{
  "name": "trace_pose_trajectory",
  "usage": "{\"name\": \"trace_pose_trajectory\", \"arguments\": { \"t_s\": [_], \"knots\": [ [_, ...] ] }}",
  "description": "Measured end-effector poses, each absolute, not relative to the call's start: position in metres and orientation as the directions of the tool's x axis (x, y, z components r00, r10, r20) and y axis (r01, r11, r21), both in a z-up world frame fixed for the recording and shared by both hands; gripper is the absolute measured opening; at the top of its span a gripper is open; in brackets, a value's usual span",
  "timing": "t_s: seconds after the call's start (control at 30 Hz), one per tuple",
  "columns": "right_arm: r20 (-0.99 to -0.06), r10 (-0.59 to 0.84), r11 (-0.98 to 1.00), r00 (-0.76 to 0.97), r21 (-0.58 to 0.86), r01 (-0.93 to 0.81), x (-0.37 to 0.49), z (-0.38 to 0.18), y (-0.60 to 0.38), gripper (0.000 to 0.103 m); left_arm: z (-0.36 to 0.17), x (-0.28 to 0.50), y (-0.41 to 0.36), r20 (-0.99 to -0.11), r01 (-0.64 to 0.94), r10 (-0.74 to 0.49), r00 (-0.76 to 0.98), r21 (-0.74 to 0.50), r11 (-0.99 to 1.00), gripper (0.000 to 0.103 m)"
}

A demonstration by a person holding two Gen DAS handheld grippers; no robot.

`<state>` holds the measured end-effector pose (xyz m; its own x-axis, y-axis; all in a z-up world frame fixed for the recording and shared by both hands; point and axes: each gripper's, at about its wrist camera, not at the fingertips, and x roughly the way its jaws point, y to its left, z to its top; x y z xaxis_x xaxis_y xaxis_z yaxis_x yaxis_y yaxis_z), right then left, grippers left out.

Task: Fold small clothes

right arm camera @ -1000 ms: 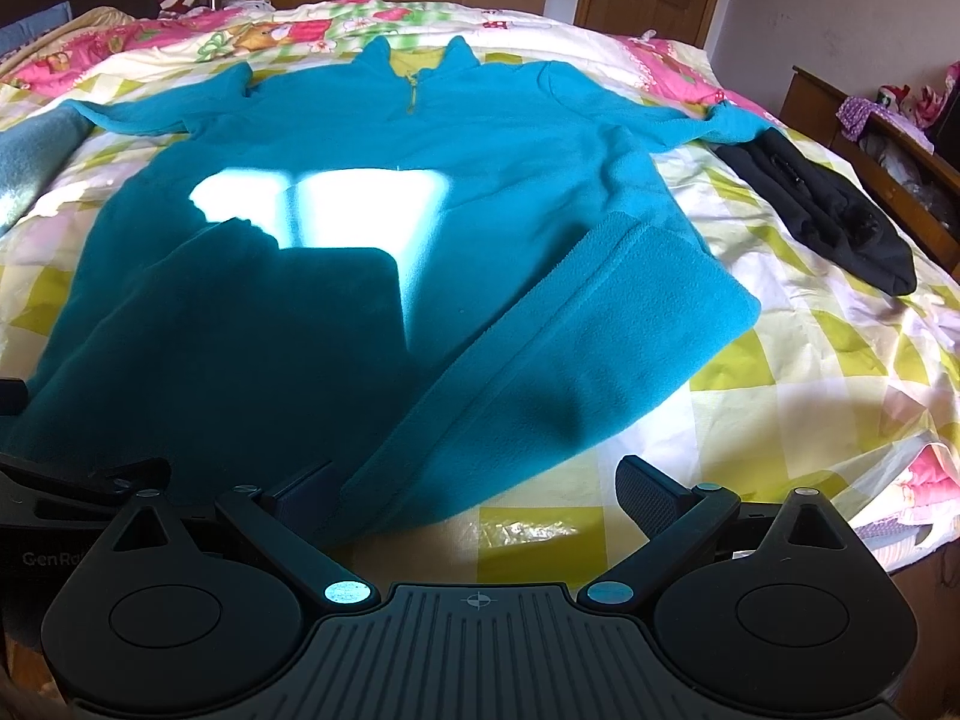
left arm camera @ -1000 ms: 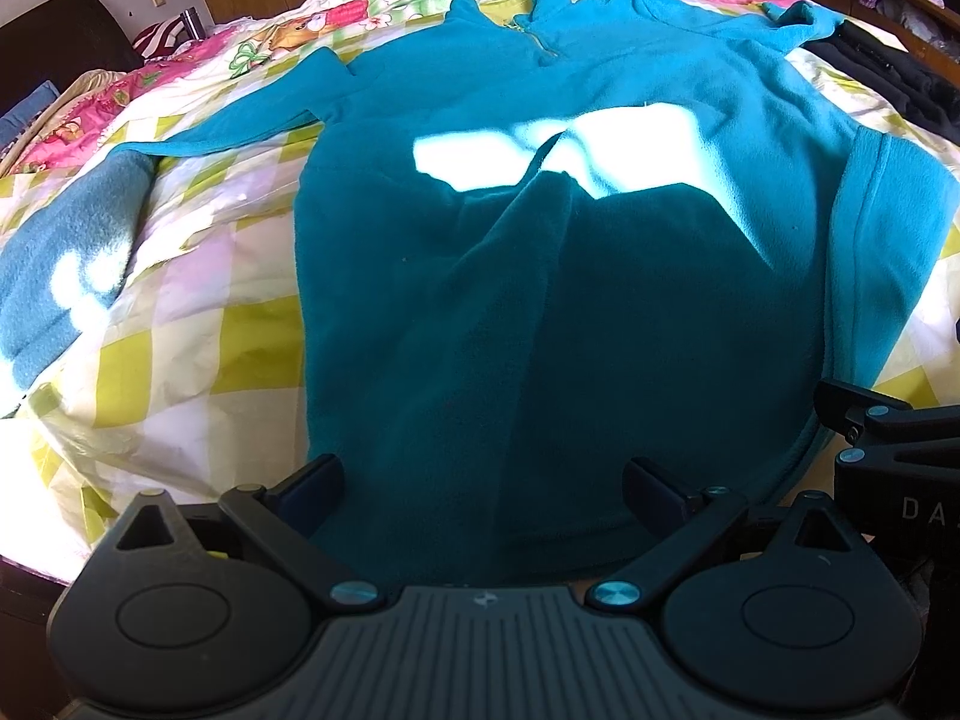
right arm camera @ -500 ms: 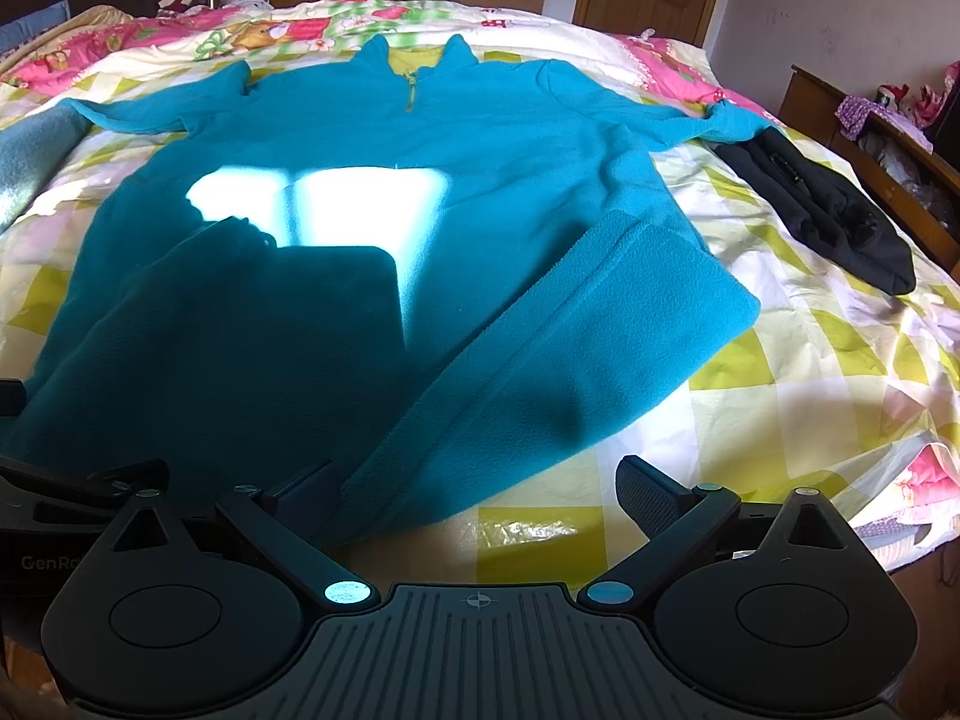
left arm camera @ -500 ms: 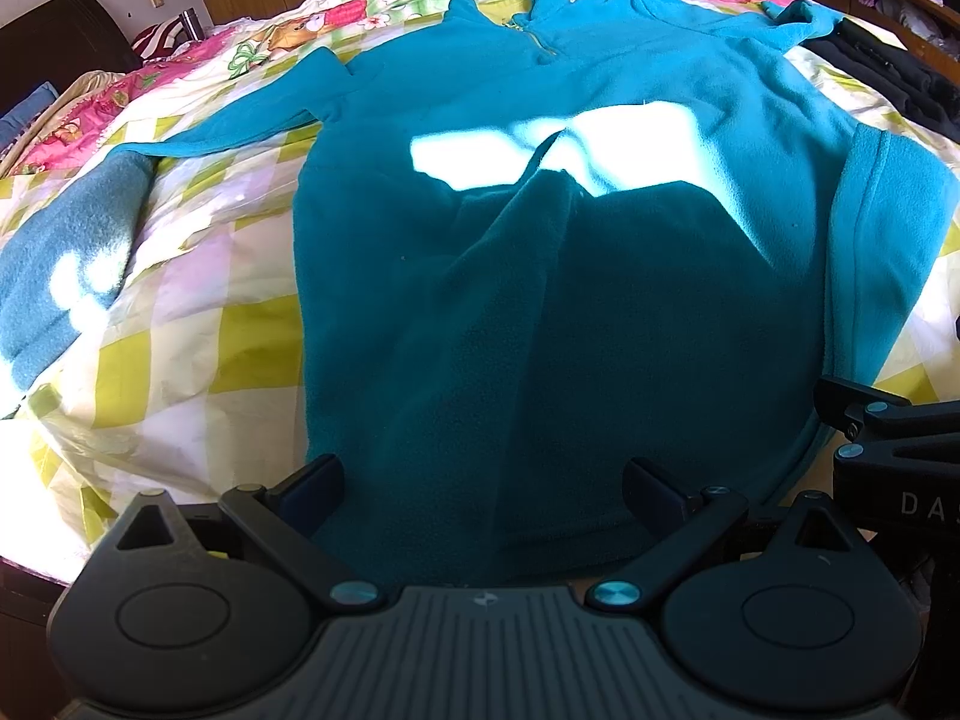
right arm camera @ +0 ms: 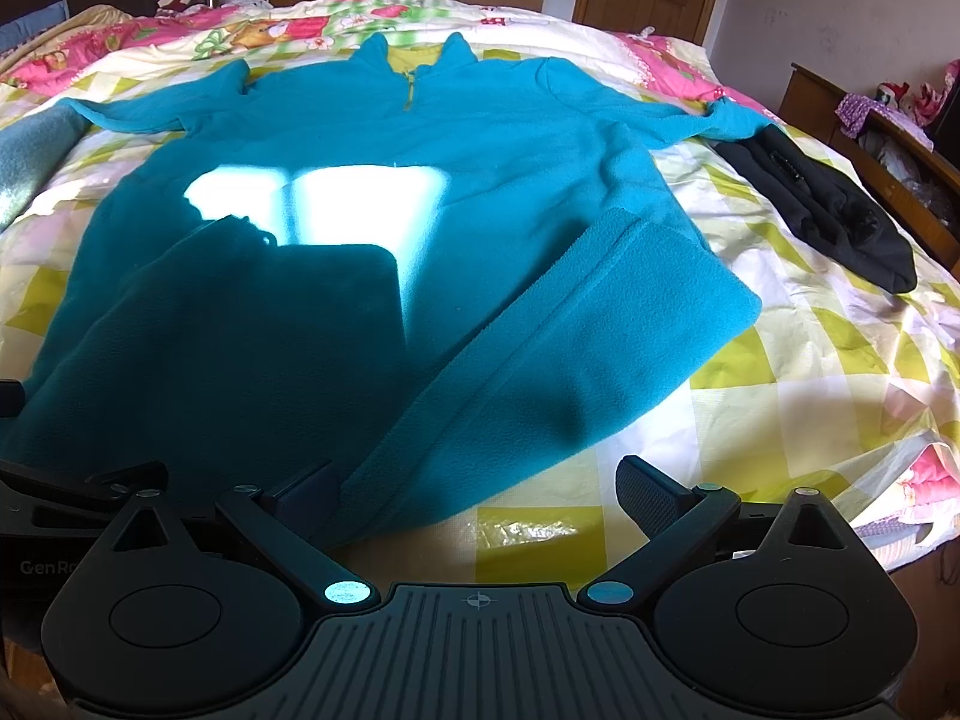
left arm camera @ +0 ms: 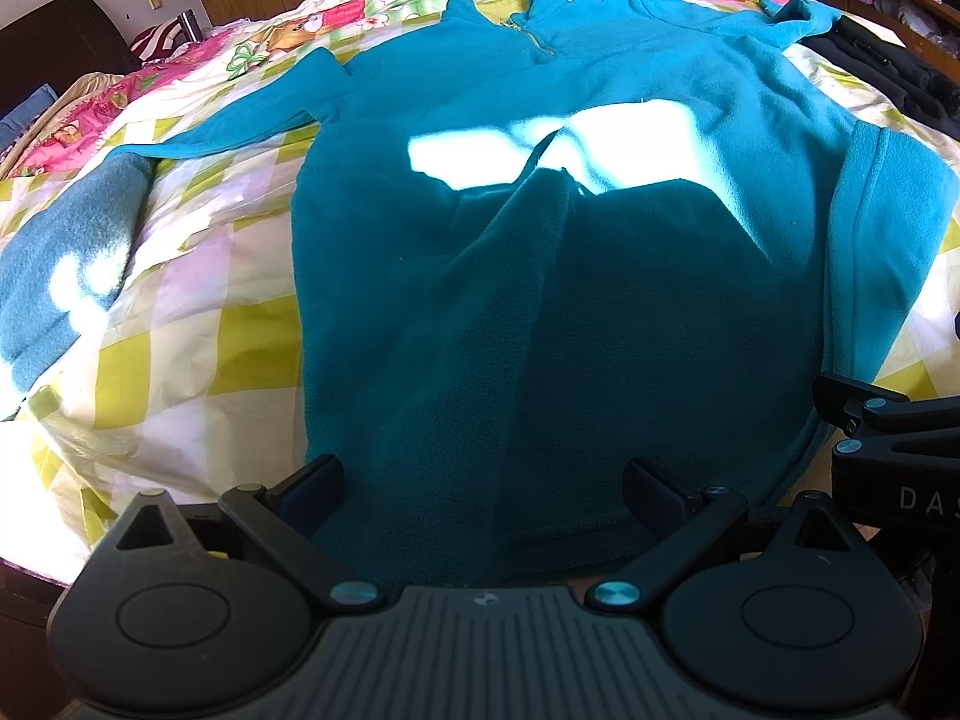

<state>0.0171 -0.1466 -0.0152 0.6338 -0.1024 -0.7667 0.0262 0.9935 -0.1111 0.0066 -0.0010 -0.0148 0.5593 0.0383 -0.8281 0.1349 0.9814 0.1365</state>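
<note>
A teal fleece pullover [left arm camera: 540,300] [right arm camera: 372,252] lies flat, front up, on a checked bedspread, collar and zip at the far end. Its right hem corner [right arm camera: 630,324] is folded back over the body. My left gripper [left arm camera: 483,489] stands open at the hem's near edge, fingers apart with fleece between them but not pinched. My right gripper [right arm camera: 477,489] is open too, its left finger at the folded flap's near edge and its right finger over bare bedspread. A dark shadow covers the garment's near half.
A black garment [right arm camera: 828,210] lies at the right of the bed [right arm camera: 780,396]. A blue-grey towel [left arm camera: 66,264] lies at the left. Pillows, a wooden wardrobe and a door stand beyond the bed. A wooden shelf [right arm camera: 888,138] with items runs along the right.
</note>
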Motion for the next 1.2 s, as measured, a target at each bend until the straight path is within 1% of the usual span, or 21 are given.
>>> {"name": "trace_pose_trajectory", "arguments": {
  "t_s": [0.67,0.8,0.93,1.03,1.07,1.17,1.2],
  "knots": [
    [-0.76,-0.105,0.992,0.641,-0.128,0.011,0.02,-0.014,-0.147,0.098,-0.013,0.008,-0.003,-0.82,0.148,0.035,0.571,0.145,0.978,0.103],
    [-0.721,-0.093,0.99,0.687,-0.14,-0.013,0.022,0.0,-0.155,0.098,-0.002,0.009,-0.003,-0.788,0.148,0.036,0.615,0.16,0.976,0.103],
    [-0.661,-0.105,0.978,0.743,-0.205,-0.045,0.036,0.015,-0.173,0.098,0.013,0.017,-0.002,-0.759,0.156,0.004,0.651,0.139,0.978,0.103],
    [-0.637,-0.103,0.969,0.764,-0.238,-0.068,0.054,0.023,-0.193,0.091,0.019,0.025,-0.007,-0.74,0.172,-0.014,0.672,0.137,0.975,0.103],
    [-0.632,-0.093,0.966,0.769,-0.245,-0.085,0.06,0.024,-0.198,0.086,0.019,0.028,-0.009,-0.738,0.18,-0.02,0.675,0.138,0.974,0.103],
    [-0.636,-0.026,0.949,0.771,-0.257,-0.18,0.077,0.025,-0.208,0.076,0.018,0.037,-0.016,-0.738,0.204,-0.038,0.674,0.136,0.969,0.103],
    [-0.653,0.002,0.941,0.757,-0.254,-0.222,0.083,0.022,-0.211,0.068,0.017,0.039,-0.018,-0.74,0.212,-0.045,0.671,0.134,0.968,0.103]
  ]
}}
